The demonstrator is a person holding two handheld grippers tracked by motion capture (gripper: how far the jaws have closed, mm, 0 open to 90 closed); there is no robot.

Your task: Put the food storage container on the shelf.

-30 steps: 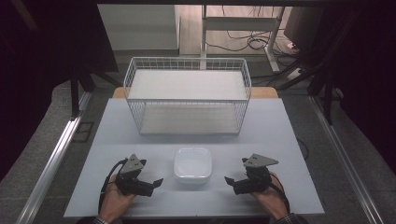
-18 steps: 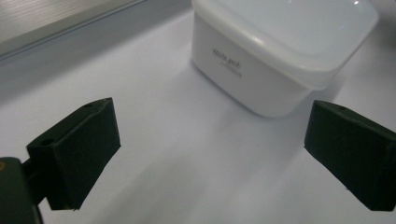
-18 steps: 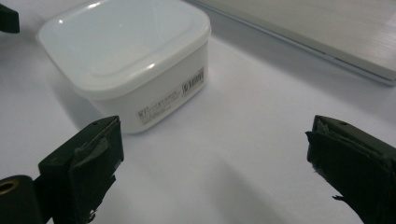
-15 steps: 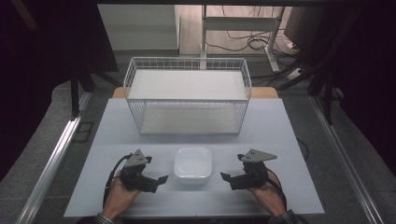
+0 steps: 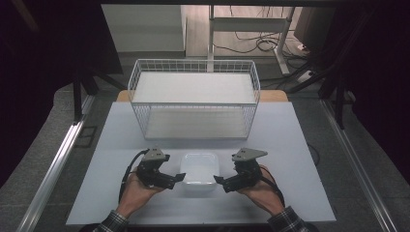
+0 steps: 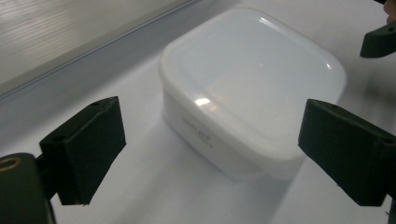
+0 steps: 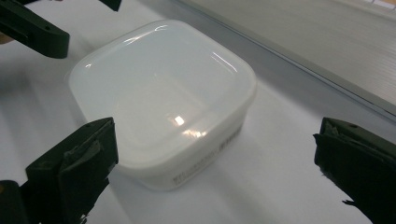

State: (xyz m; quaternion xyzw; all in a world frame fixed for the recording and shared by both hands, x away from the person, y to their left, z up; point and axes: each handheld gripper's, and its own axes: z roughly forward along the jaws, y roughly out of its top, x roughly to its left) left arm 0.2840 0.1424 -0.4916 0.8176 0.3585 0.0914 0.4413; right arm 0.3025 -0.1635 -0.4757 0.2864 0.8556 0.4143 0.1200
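We take the white lidded container (image 5: 198,173) as our landmark: it sits on the white surface (image 5: 300,145), on the near side of the wire basket (image 5: 193,99) and well apart from it. Our left gripper (image 5: 177,179) lies just to the container's left and our right gripper (image 5: 220,182) just to its right, both pointing inward at it, about equally near and not touching it. The left gripper's jaws have just been closing a little, yet they stand wide and hold nothing; the container lies ahead of them, not between the pads. The right gripper's jaws are also spread wide and empty. The container is nearly square, so we judge no long axis matters; each gripper faces a side wall.
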